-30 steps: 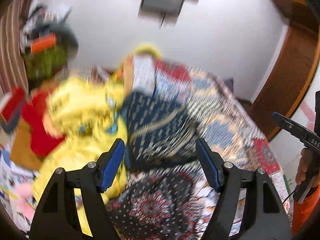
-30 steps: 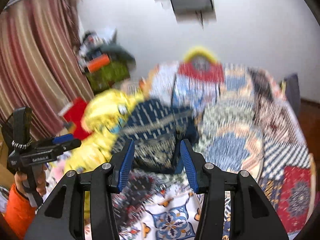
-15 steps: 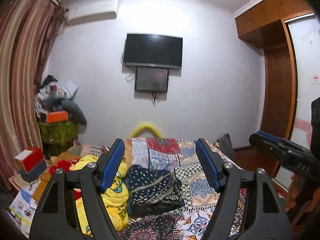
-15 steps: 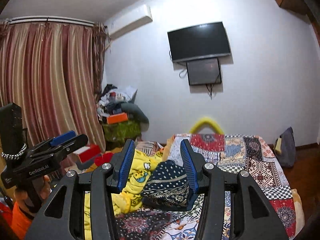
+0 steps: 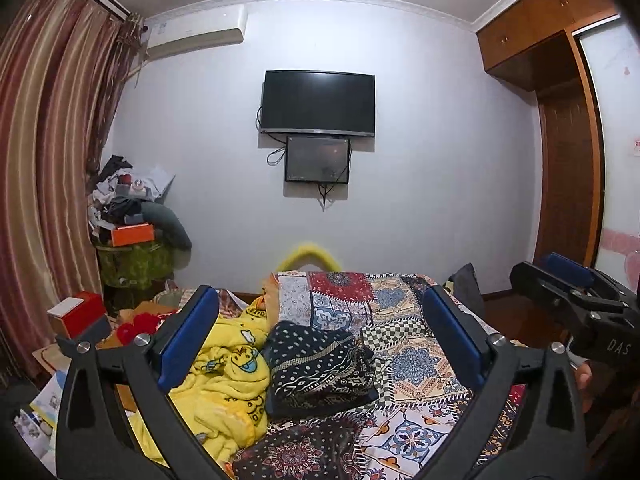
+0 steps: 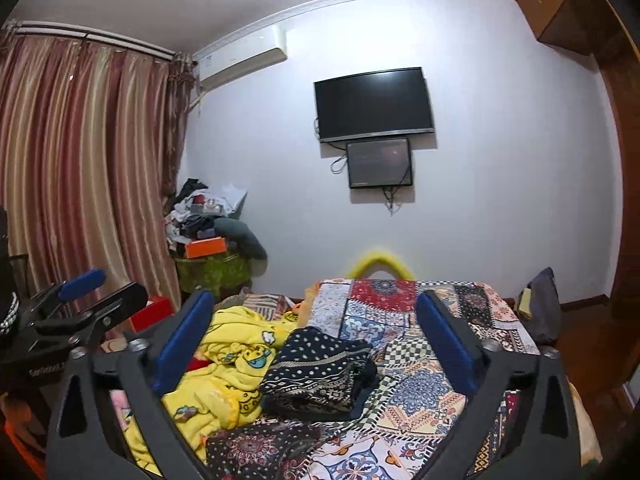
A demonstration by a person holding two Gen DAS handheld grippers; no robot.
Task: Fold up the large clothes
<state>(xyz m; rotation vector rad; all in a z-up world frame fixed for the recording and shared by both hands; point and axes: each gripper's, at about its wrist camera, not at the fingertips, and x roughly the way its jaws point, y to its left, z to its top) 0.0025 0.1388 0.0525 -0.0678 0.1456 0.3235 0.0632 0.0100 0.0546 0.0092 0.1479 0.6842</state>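
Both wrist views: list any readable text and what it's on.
"DAS": on the right tongs, left wrist view; the rest is cut off at the edge.
"GenRobot": on the left tongs, right wrist view, dim and only partly legible.
Yellow blanket: black lettering, too blurred to read.
Air conditioner: small label, too small to read.
TV: logo on the lower rim, unreadable.

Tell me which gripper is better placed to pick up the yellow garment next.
Probably the left gripper. The yellow garment lies on the bed's left side, next to its left finger. The right gripper frames the folded dark garment more. Both jaws are opening, nothing between them.
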